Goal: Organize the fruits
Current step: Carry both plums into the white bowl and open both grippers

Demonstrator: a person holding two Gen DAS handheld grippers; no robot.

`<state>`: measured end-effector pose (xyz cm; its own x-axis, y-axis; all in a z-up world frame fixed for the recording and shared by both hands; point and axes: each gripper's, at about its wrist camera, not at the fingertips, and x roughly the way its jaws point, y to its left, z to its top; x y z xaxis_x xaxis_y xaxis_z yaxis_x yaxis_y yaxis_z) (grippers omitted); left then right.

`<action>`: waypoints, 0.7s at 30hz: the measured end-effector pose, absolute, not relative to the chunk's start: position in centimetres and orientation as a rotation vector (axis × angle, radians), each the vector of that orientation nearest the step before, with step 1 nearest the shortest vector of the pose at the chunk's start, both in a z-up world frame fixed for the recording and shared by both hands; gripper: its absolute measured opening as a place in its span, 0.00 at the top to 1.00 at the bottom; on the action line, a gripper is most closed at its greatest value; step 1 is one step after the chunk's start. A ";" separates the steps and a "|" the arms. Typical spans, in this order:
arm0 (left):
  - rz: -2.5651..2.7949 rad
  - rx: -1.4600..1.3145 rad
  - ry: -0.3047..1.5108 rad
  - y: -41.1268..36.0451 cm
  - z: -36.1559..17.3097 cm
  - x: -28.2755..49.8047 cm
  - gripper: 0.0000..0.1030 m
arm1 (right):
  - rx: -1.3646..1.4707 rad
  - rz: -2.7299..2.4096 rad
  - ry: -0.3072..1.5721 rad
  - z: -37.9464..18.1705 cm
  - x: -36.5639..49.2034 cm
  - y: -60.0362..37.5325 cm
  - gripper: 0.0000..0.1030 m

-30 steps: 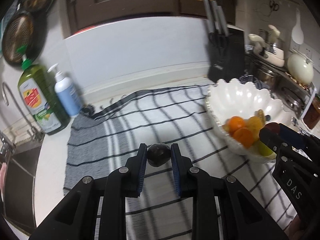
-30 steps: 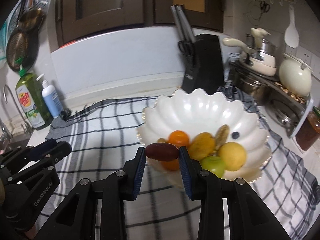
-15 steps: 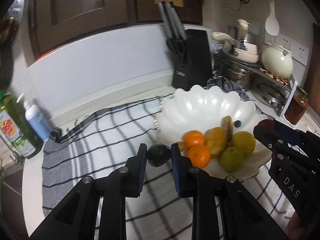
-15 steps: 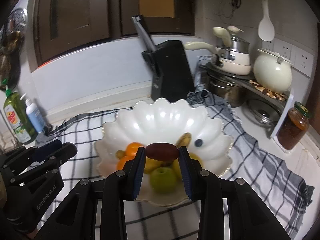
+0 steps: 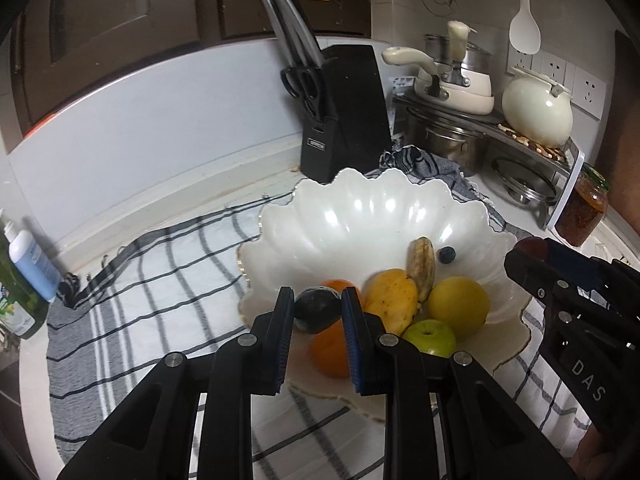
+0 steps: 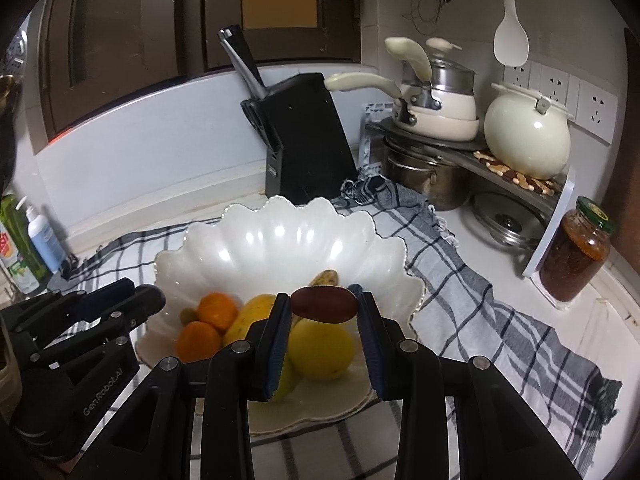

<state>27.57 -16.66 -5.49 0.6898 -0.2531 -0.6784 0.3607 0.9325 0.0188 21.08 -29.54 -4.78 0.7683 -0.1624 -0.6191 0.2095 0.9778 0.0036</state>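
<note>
A white scalloped bowl (image 5: 360,216) (image 6: 276,240) on a checked cloth holds oranges (image 5: 330,348), a mango (image 5: 390,300), a yellow round fruit (image 5: 458,306) (image 6: 320,348), a green apple (image 5: 430,336), a small banana (image 5: 420,260) and a blueberry (image 5: 446,255). My left gripper (image 5: 316,310) is shut on a dark plum (image 5: 316,309) over the bowl's near rim. My right gripper (image 6: 324,306) is shut on a reddish-brown oval fruit (image 6: 324,305) above the fruit pile. In the left wrist view the right gripper (image 5: 532,256) shows at the right edge.
A black knife block (image 5: 344,116) (image 6: 304,140) stands behind the bowl. Pots, a cream kettle (image 6: 528,136) and a rack fill the back right. A jar (image 6: 576,256) stands at the right. Soap bottles (image 5: 28,264) stand at the left. The checked cloth (image 6: 480,304) covers the counter.
Both grippers have swept rightward over the cloth, each still holding its fruit. The bowl now lies directly under both; before, the left gripper was over bare cloth left of it.
</note>
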 end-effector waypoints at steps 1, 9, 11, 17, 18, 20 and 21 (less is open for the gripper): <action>-0.349 0.153 0.739 -16.8 -5.6 27.7 0.76 | 0.078 -0.204 0.671 -5.0 21.2 -29.8 0.66; -0.375 0.164 0.808 -18.5 -8.1 28.8 0.75 | 0.085 -0.193 0.736 -7.1 22.4 -31.1 0.66; -0.373 0.163 0.807 -18.5 -8.3 28.8 0.75 | 0.087 -0.190 0.750 -7.5 22.6 -31.3 0.66; -0.346 0.177 0.793 -18.3 -7.9 28.7 0.53 | 0.082 -0.181 0.764 -7.8 22.9 -31.3 0.65; -0.341 0.177 0.792 -18.2 -7.8 28.6 0.49 | 0.079 -0.183 0.763 -7.7 22.9 -31.3 0.62; -0.331 0.174 0.786 -17.9 -7.6 28.5 0.42 | 0.077 -0.194 0.754 -7.5 22.8 -31.4 0.48; -0.325 0.176 0.781 -17.8 -7.4 28.4 0.39 | 0.073 -0.199 0.746 -7.3 22.7 -31.4 0.40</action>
